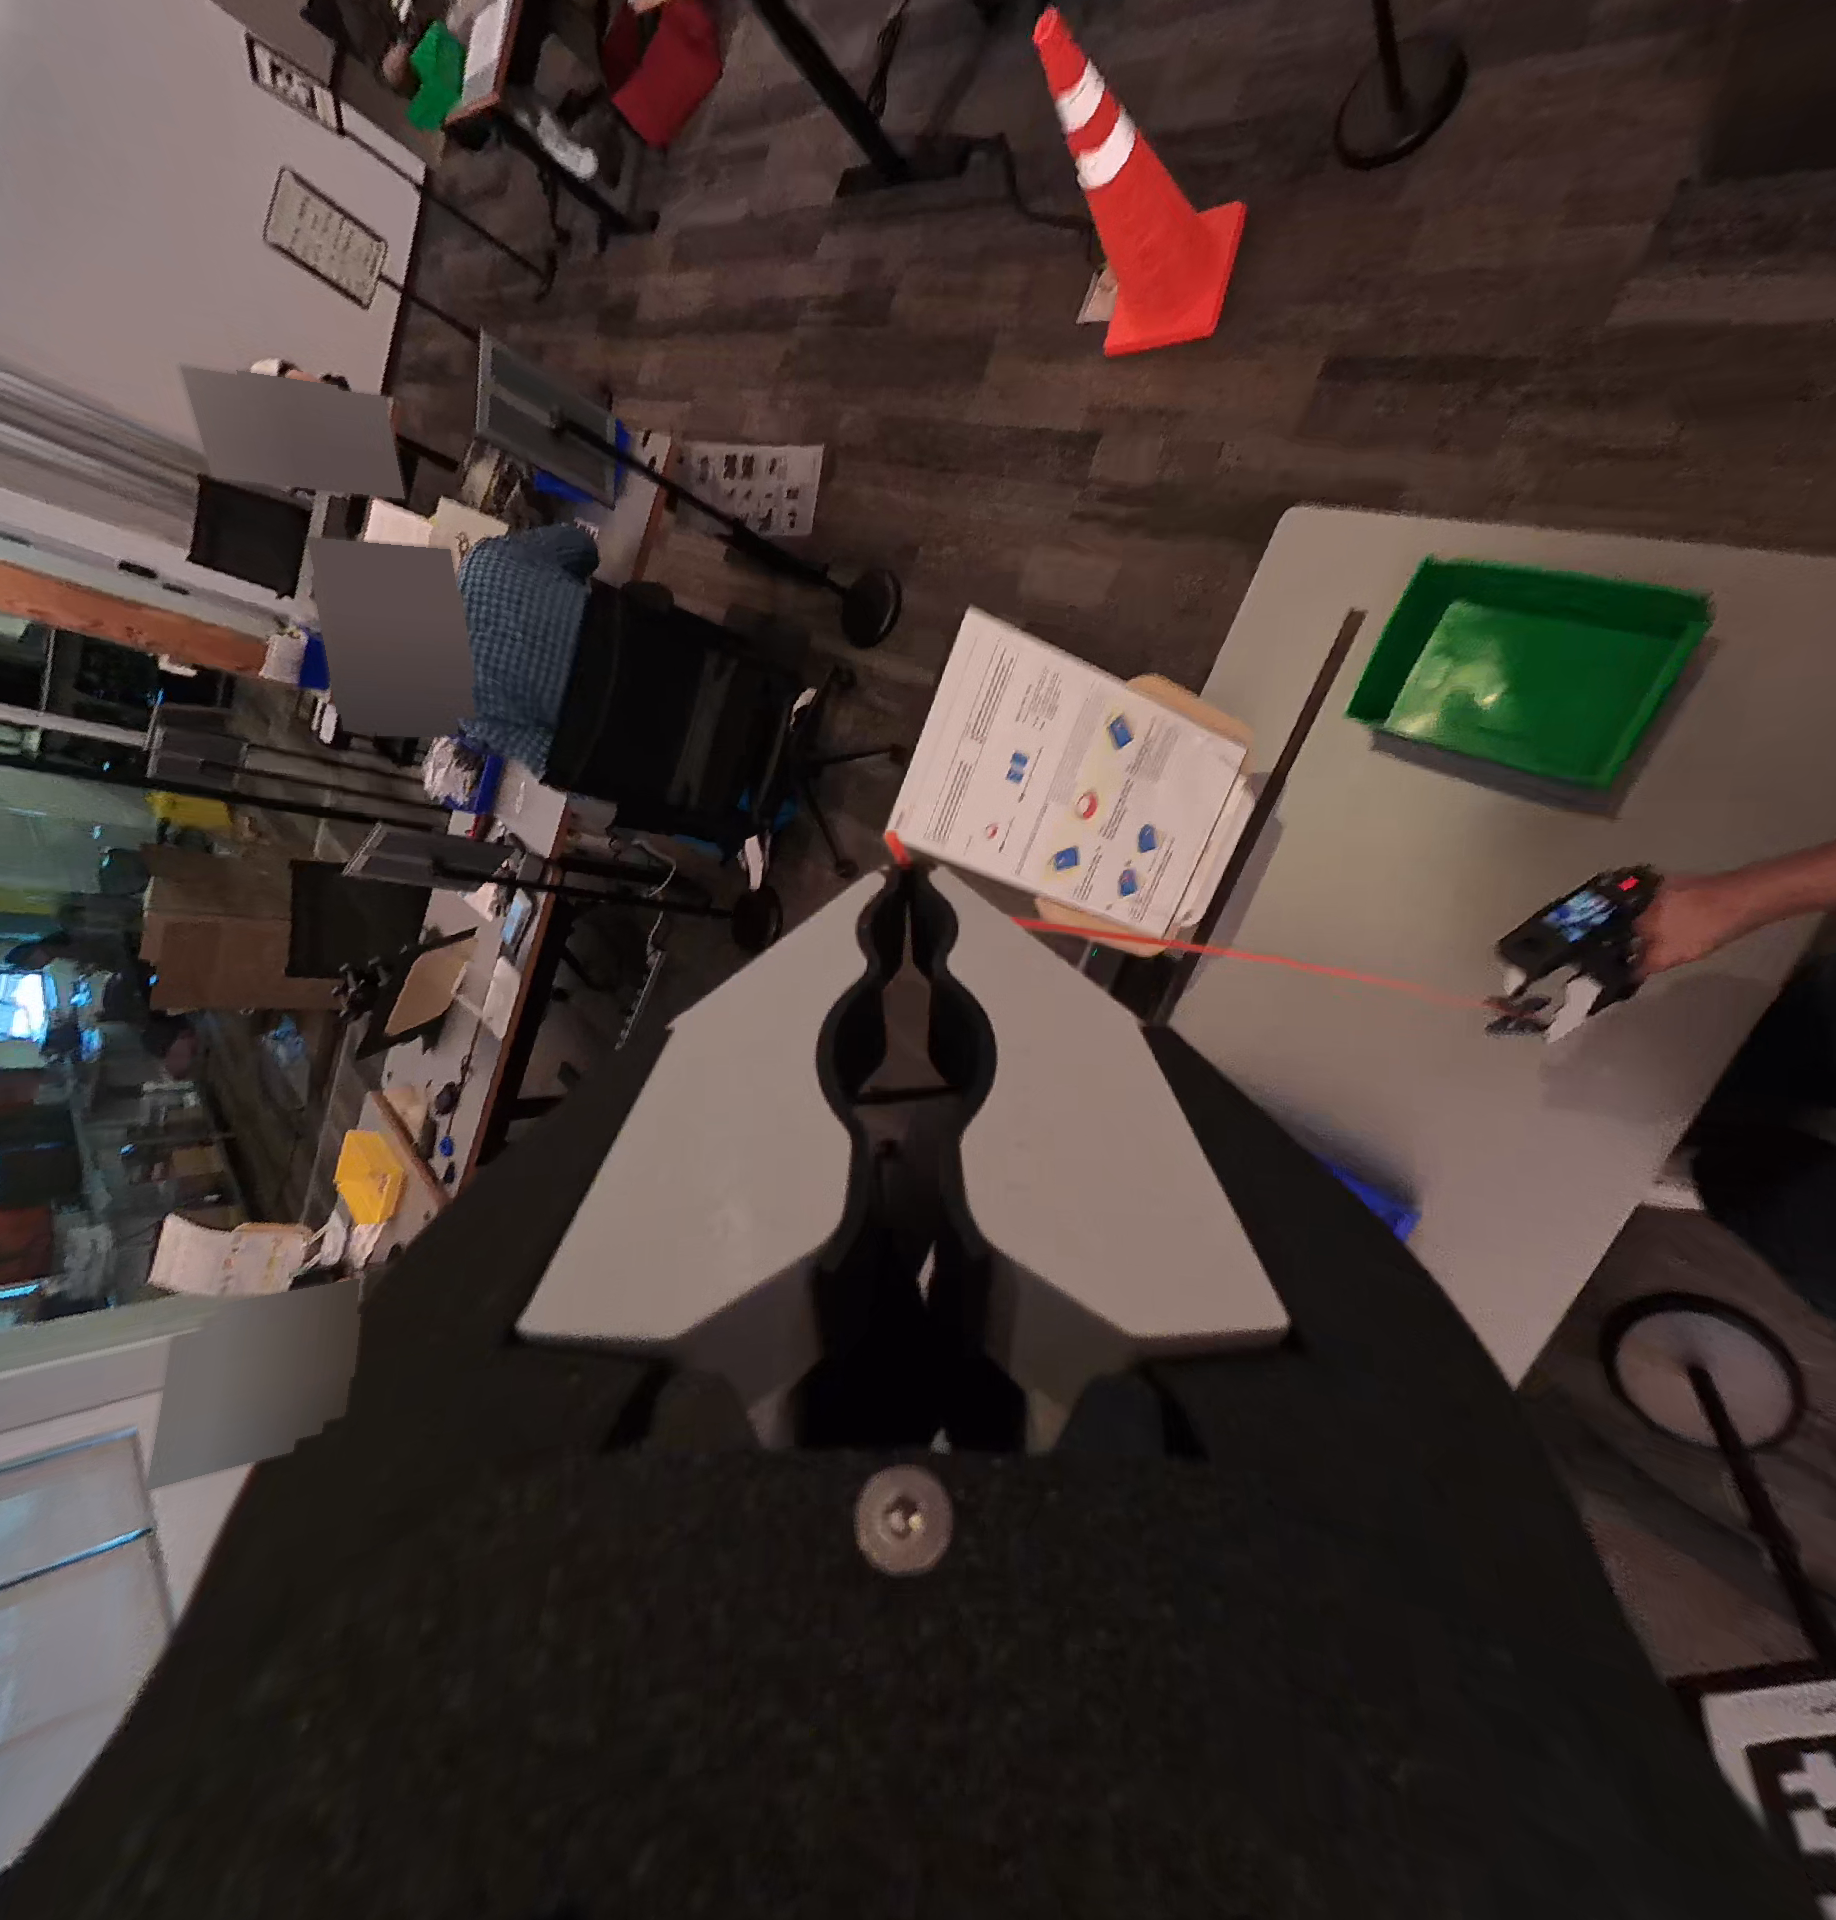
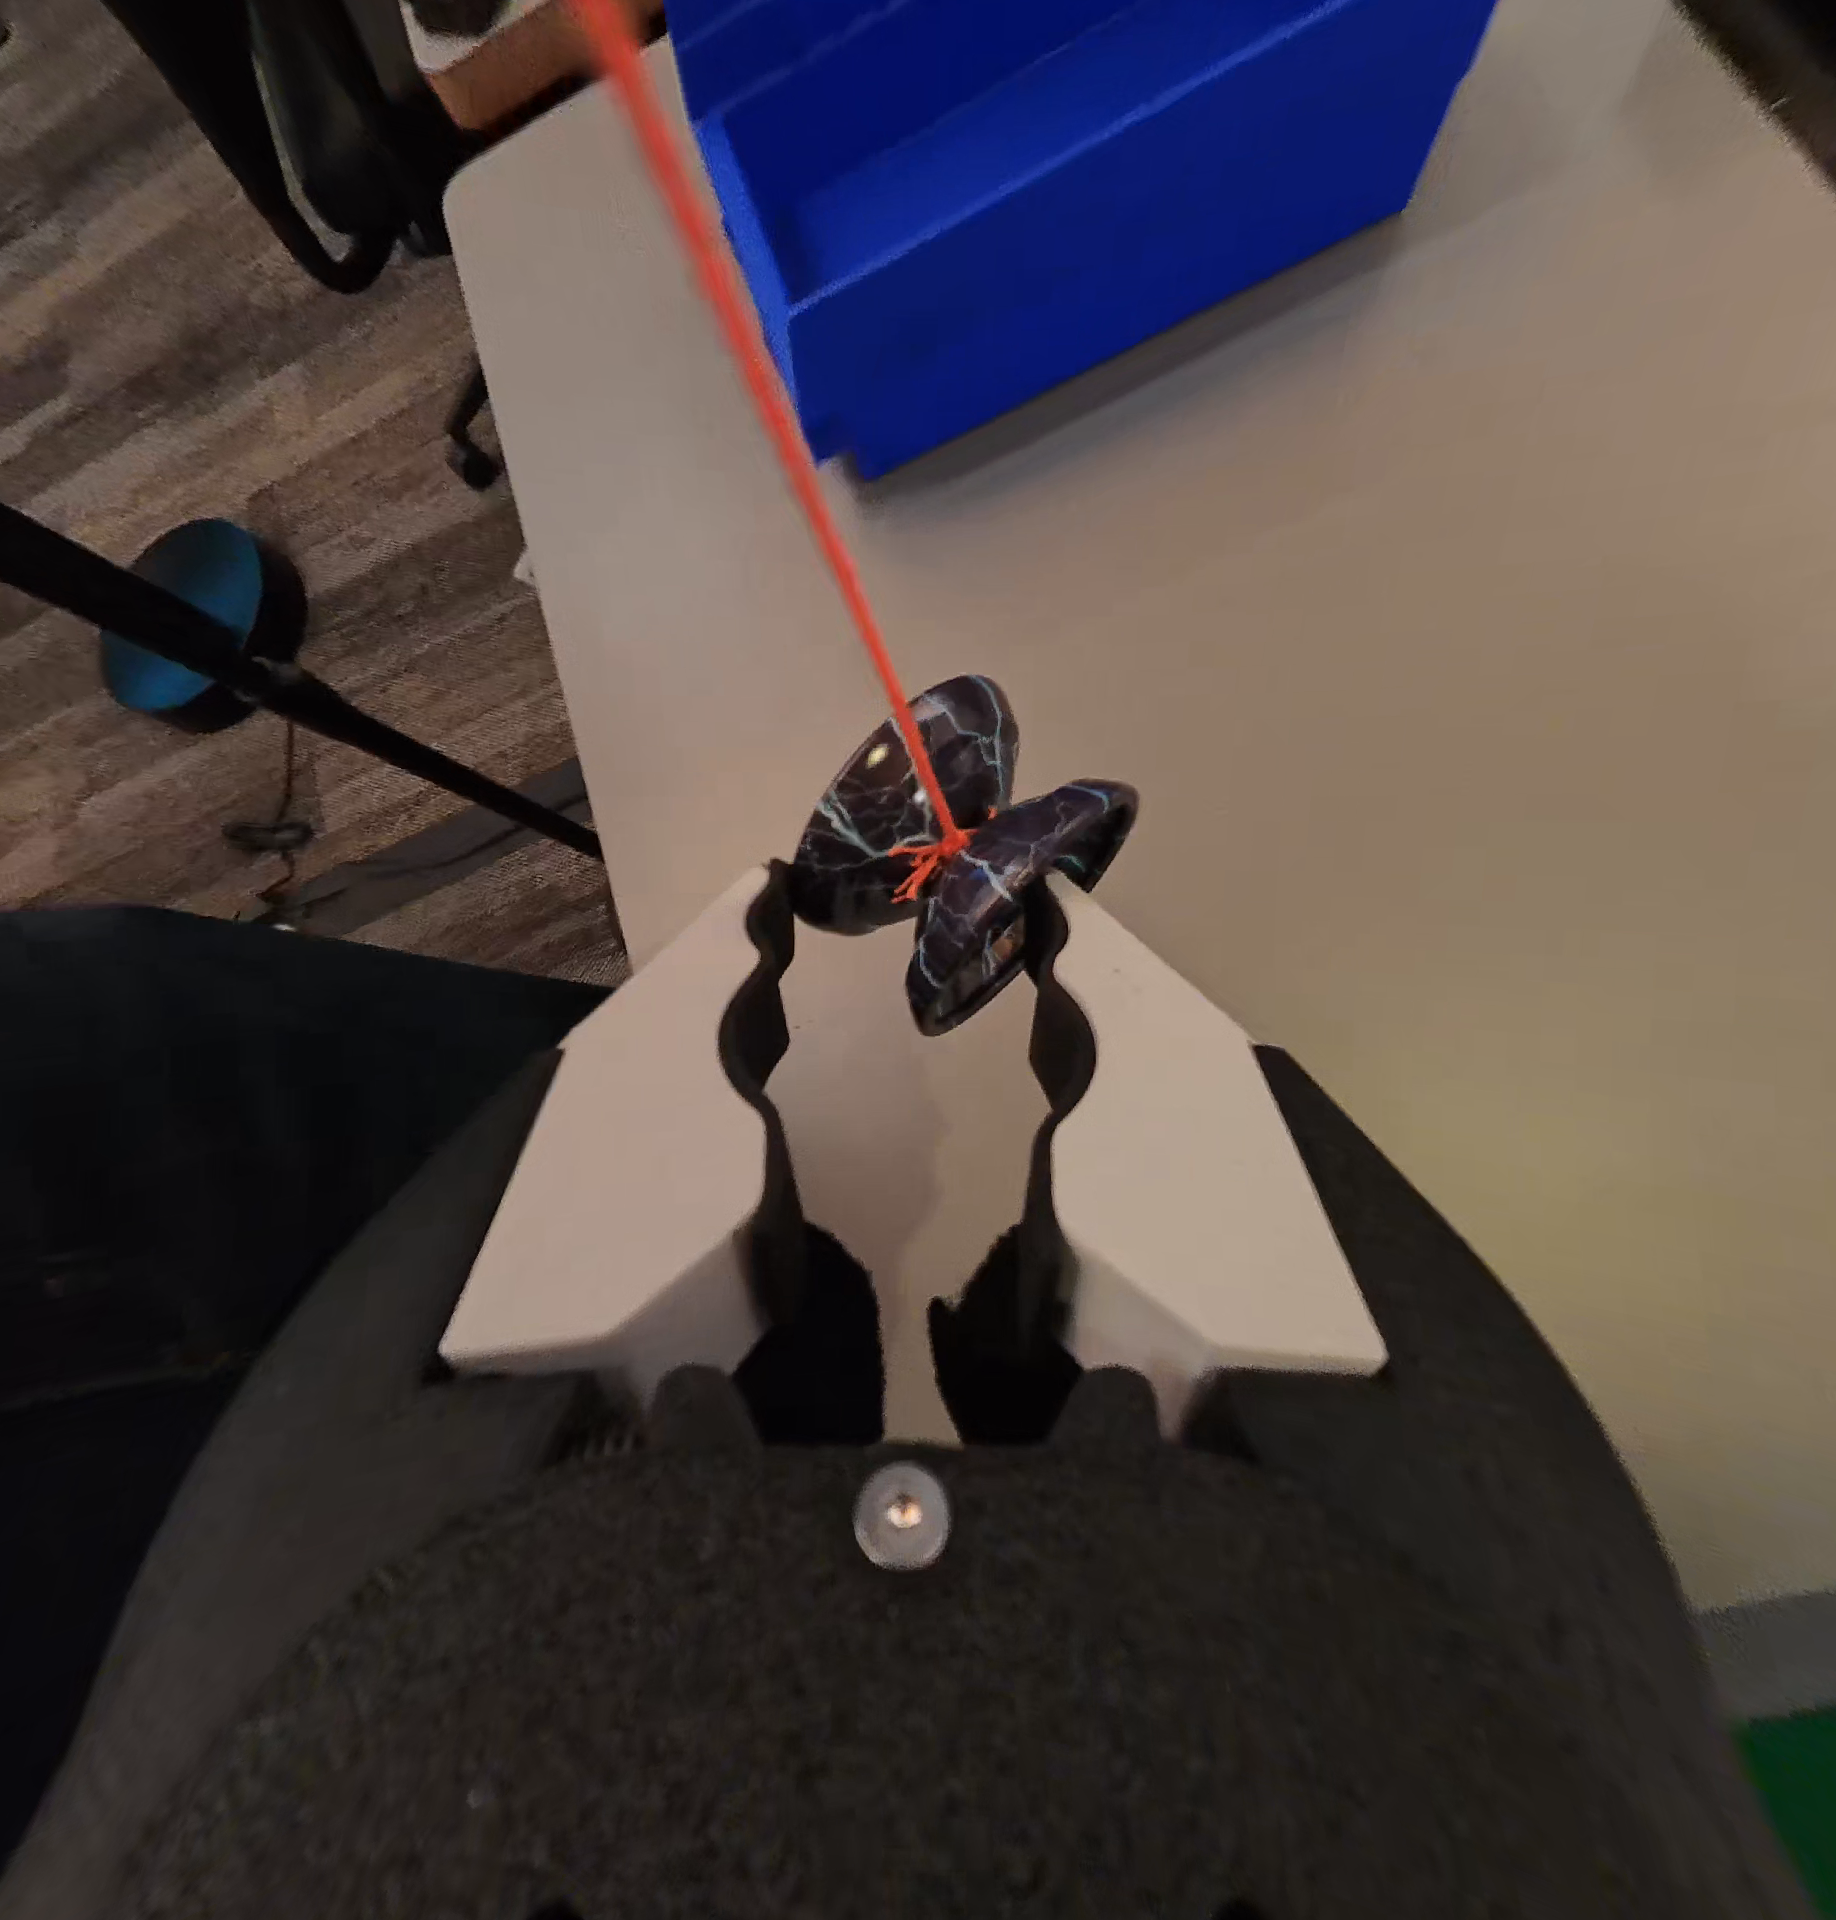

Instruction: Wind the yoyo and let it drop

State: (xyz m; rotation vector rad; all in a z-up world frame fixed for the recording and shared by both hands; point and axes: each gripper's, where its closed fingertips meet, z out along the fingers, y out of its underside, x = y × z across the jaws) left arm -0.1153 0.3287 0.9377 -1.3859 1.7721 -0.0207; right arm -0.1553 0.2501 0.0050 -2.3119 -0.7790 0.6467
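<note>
In the left wrist view we see our left gripper (image 1: 901,883) with its jaws pressed together, pinching the end of the thin orange string (image 1: 1257,958). The string runs taut to the right over the pale grey worktop (image 1: 1433,1122), toward our right gripper (image 1: 1527,1016) held in a hand (image 1: 1683,920). A green plastic tray (image 1: 1532,670) rests on the worktop behind it. In the right wrist view the jaws stand moderately apart and grip the dark marbled butterfly-shaped yoyo (image 2: 961,857) by its two halves, above the worktop. A blue plastic bin (image 2: 1080,218) stands beyond.

Yoyo (image 2: 961,857) between right hand-held gripper (image 2: 909,914) tips
</note>
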